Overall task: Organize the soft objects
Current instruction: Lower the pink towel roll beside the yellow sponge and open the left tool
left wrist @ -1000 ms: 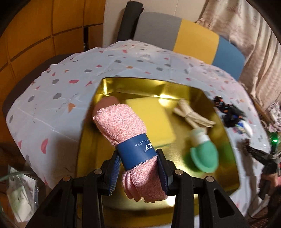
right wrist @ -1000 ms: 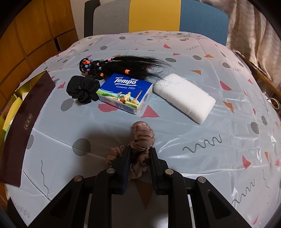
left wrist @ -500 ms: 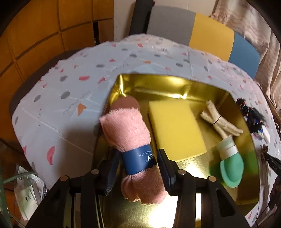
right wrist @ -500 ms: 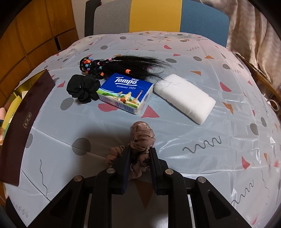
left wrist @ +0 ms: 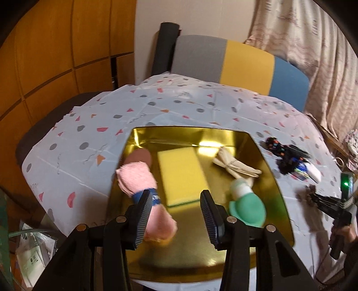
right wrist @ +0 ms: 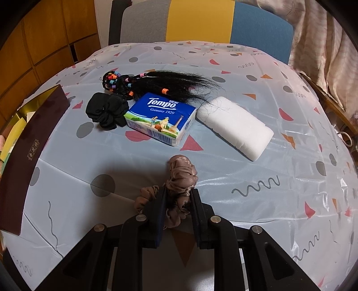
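A rolled pink towel (left wrist: 143,179) with a blue band lies at the left side of the gold tray (left wrist: 264,156), just outside my left gripper's left finger. My left gripper (left wrist: 175,210) hangs above the tray, open, with nothing between its fingers. In the tray also lie a yellow sponge (left wrist: 181,172), a tied beige bundle (left wrist: 235,165) and a green and white soft item (left wrist: 246,203). My right gripper (right wrist: 177,194) is shut on a brown scrunchie (right wrist: 181,172) that rests on the tablecloth. The right gripper (left wrist: 331,201) also shows at the right edge of the left wrist view.
On the patterned tablecloth beyond the scrunchie lie a Tempo tissue pack (right wrist: 161,118), a white pad (right wrist: 235,127), a black scrunchie (right wrist: 105,112) and a black hairpiece with coloured beads (right wrist: 156,82). The tray's dark brown outer wall (right wrist: 26,152) stands at the left. A chair (right wrist: 201,20) stands behind the table.
My left gripper opened and let go of the pink towel, which now lies in the tray. That gripper then rose and drew back. The right gripper and its scrunchie stayed still.
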Demonstrator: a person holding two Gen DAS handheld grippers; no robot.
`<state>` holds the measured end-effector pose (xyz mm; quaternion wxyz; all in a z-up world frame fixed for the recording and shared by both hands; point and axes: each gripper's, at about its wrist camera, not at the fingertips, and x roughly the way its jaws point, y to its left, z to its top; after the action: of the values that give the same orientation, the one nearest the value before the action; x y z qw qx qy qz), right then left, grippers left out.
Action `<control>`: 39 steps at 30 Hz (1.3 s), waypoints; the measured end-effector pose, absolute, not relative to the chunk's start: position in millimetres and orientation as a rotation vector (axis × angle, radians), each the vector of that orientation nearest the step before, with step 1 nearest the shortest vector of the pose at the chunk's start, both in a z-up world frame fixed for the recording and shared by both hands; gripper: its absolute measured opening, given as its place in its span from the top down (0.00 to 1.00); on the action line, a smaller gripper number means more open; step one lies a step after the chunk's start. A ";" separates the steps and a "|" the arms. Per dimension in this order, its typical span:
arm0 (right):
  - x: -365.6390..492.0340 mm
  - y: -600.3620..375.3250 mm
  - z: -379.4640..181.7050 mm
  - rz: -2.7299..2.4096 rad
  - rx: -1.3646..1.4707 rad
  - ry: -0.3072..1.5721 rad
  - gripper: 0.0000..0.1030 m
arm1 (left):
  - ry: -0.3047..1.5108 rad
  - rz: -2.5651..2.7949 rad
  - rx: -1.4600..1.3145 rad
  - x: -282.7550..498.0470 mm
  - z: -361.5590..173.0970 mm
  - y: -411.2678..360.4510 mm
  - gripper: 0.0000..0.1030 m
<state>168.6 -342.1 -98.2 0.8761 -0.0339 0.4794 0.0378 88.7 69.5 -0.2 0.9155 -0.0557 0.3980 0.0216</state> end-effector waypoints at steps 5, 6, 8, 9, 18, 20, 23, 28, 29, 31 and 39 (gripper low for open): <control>169.1 -339.8 -97.1 0.074 -0.089 1.011 0.82 | 0.820 -0.003 -0.095 80.2 -0.1 54.3 0.56; 168.9 -338.4 -96.5 0.074 -0.097 1.015 0.83 | 0.817 -0.006 -0.090 79.1 0.0 52.5 0.56; 168.1 -335.5 -96.8 0.069 -0.110 1.022 0.84 | 0.823 -0.020 -0.092 76.8 -1.2 50.6 0.56; 167.4 -334.0 -97.0 0.065 -0.118 1.025 0.85 | 0.827 -0.027 -0.092 75.8 -2.1 49.6 0.56; 166.3 -322.6 -96.1 -0.007 -0.127 1.051 0.88 | 0.837 -0.060 -0.100 62.0 -7.3 49.7 0.56; 165.5 -321.8 -94.8 -0.018 -0.102 1.055 0.89 | 0.841 -0.064 -0.101 59.9 -8.4 52.0 0.56; 162.8 -324.0 -92.3 -0.018 -0.031 1.056 0.89 | 0.844 -0.065 -0.110 56.3 -10.7 57.9 0.56; 154.3 -313.7 -88.2 0.023 0.023 1.052 0.89 | 0.852 -0.055 -0.137 52.0 -16.4 70.2 0.56; 152.4 -311.2 -87.2 0.035 0.034 1.050 0.89 | 0.853 -0.052 -0.142 51.1 -17.4 72.4 0.56; 147.8 -305.8 -83.2 0.054 0.053 1.041 0.89 | 0.855 -0.042 -0.153 49.5 -19.5 77.6 0.56; 134.9 -272.8 -45.2 0.187 0.098 0.946 0.89 | 0.856 -0.014 -0.193 48.7 -22.9 93.2 0.56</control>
<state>134.9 -272.8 -45.2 0.8847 0.0470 0.4549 0.0901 48.7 93.2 -22.9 0.9053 -0.0933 0.4144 -0.0070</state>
